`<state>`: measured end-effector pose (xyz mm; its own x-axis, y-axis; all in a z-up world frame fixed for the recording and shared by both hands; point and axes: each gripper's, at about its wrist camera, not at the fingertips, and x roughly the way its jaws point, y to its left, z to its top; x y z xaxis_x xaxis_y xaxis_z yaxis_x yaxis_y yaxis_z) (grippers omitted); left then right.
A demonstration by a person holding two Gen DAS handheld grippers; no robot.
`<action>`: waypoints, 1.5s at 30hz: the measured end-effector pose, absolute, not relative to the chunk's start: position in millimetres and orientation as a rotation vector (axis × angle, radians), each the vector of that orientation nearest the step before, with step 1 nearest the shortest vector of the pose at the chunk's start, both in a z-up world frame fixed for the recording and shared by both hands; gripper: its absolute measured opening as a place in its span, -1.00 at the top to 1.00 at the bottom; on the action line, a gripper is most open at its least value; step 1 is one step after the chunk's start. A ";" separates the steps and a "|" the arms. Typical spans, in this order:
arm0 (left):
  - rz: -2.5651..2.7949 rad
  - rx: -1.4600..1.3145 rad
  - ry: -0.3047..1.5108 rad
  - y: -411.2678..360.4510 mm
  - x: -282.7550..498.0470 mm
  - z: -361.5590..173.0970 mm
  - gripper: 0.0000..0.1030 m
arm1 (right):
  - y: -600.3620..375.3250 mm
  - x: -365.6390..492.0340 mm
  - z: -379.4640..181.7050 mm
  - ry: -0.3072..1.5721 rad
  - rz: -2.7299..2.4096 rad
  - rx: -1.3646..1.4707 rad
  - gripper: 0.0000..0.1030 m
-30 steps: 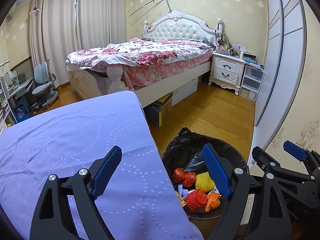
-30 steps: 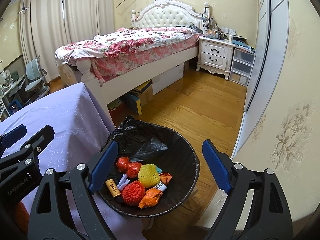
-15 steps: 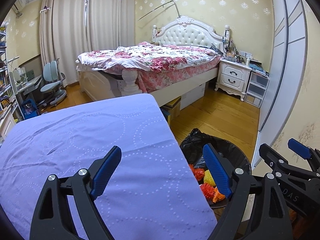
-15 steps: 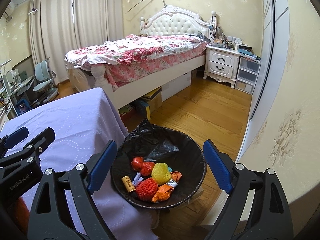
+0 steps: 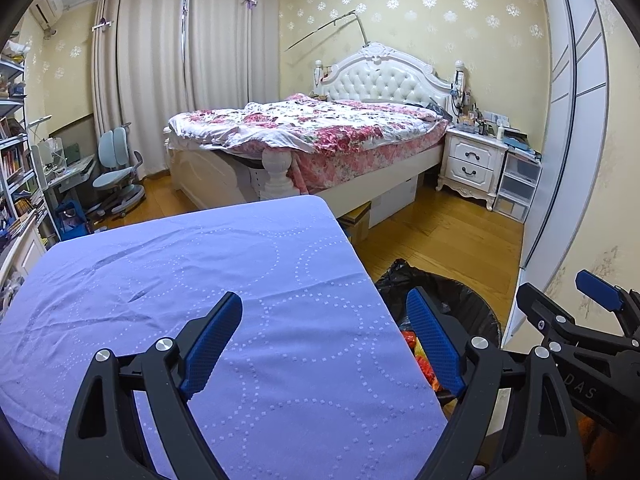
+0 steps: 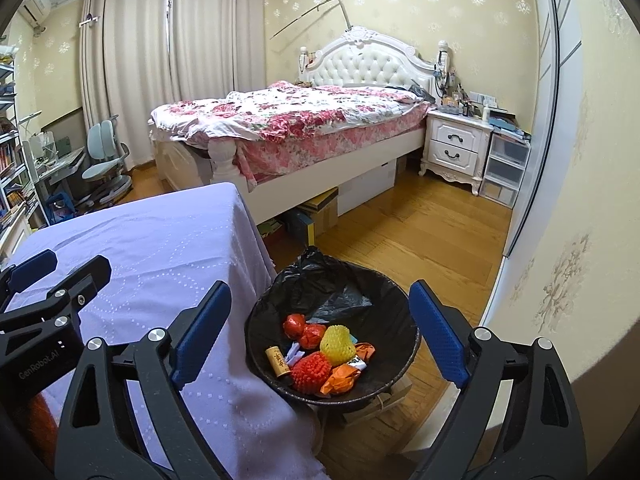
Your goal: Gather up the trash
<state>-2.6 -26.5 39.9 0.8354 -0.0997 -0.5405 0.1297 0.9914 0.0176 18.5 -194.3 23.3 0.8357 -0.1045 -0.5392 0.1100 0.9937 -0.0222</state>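
Bedroom, lilac-clothed table (image 5: 224,280) bare, trash (image 6: 320,350) already down in the black-lined bin (image 6: 276,300) at its right edge, left gripper (image 5: 324,340) and right gripper (image 6: 320,332) both spread wide and empty — best lifted clear, checking for strays.

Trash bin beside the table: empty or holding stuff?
Holding stuff. The trash bin has a black liner and a pile at the bottom: red and yellow foam nets, orange wrappers, a cork.
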 end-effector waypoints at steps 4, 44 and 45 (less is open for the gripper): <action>-0.111 0.047 0.560 -24.0 -7.0 41.4 -0.64 | -192.9 12.2 26.2 0.563 -0.112 0.007 -0.72; -0.078 0.018 0.533 -8.8 -20.6 45.8 -0.65 | -184.2 -1.3 32.4 0.545 -0.100 -0.016 -0.72; -0.077 0.018 0.533 -8.7 -20.7 45.8 -0.65 | -184.3 -1.3 32.3 0.545 -0.100 -0.016 -0.72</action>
